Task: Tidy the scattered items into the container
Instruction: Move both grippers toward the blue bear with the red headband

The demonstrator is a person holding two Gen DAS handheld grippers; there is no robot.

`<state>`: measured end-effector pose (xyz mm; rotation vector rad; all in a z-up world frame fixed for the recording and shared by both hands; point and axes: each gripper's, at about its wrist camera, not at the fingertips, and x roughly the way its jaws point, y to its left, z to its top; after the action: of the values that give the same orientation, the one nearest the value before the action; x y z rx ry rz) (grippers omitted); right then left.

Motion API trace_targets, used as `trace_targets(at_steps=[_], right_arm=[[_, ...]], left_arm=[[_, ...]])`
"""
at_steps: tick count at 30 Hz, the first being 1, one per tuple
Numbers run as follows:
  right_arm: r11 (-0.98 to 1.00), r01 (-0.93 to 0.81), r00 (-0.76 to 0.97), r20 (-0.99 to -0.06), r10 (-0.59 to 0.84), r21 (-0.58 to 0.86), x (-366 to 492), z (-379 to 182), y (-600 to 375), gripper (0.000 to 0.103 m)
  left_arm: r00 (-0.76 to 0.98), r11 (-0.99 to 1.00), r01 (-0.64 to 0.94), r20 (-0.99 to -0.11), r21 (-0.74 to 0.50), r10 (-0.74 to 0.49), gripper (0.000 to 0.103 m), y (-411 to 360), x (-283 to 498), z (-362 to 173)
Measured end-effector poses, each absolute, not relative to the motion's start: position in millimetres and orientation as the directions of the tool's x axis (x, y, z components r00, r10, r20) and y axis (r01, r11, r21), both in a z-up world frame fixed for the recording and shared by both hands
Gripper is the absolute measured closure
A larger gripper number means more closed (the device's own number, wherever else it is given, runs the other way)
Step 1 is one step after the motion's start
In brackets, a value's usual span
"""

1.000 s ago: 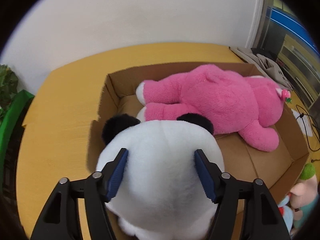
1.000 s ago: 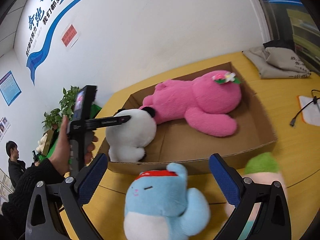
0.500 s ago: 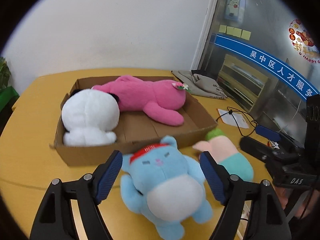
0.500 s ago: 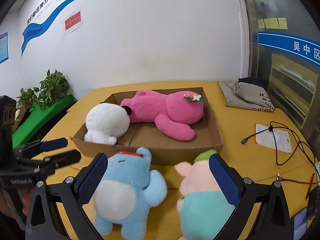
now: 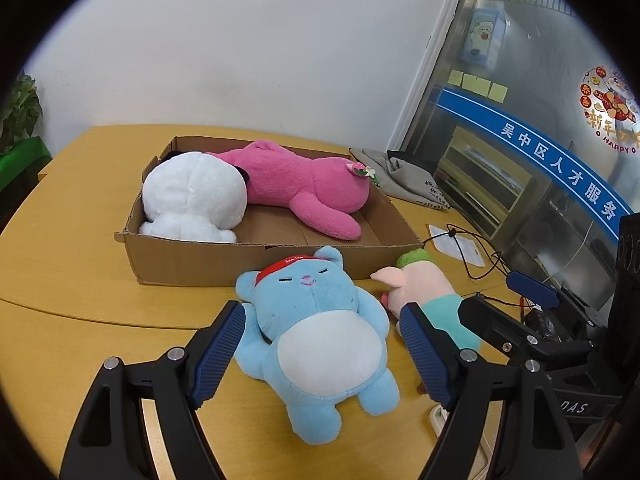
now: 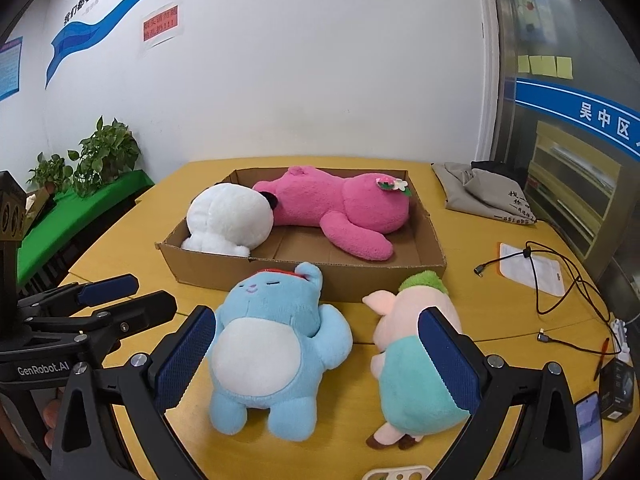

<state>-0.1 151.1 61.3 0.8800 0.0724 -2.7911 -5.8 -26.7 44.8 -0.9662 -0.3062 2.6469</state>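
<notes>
Gaping left tool (image 5: 320, 344) and right tool (image 6: 316, 354), both empty; panda plush (image 5: 194, 196) face hidden.

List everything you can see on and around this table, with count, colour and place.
box: one, brown cardboard, middle of the table
pink plush: one, pink, lying in the box
white plush: one, white with black ears, left end of the box
blue plush: one, light blue with a red band, on the table in front of the box
pig plush: one, pink with a teal top and green cap, right of the blue plush
table: one, yellow wood
cloth bag: one, grey, far right of the table
cable: one, black, right side
plants: green, left by the wall
left tool: open, over the blue plush
right tool: open, between the two plushes
</notes>
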Motion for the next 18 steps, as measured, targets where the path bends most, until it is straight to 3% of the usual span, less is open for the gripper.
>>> trace_targets(at_steps=[18], right_arm=[[-0.978,0.201,-0.745,-0.64,-0.186,0.05,-10,23,161,0.0]], left_arm=[[-0.672,-0.918,-0.219,-0.631,-0.331,0.387,0.023,-27,-32,22]])
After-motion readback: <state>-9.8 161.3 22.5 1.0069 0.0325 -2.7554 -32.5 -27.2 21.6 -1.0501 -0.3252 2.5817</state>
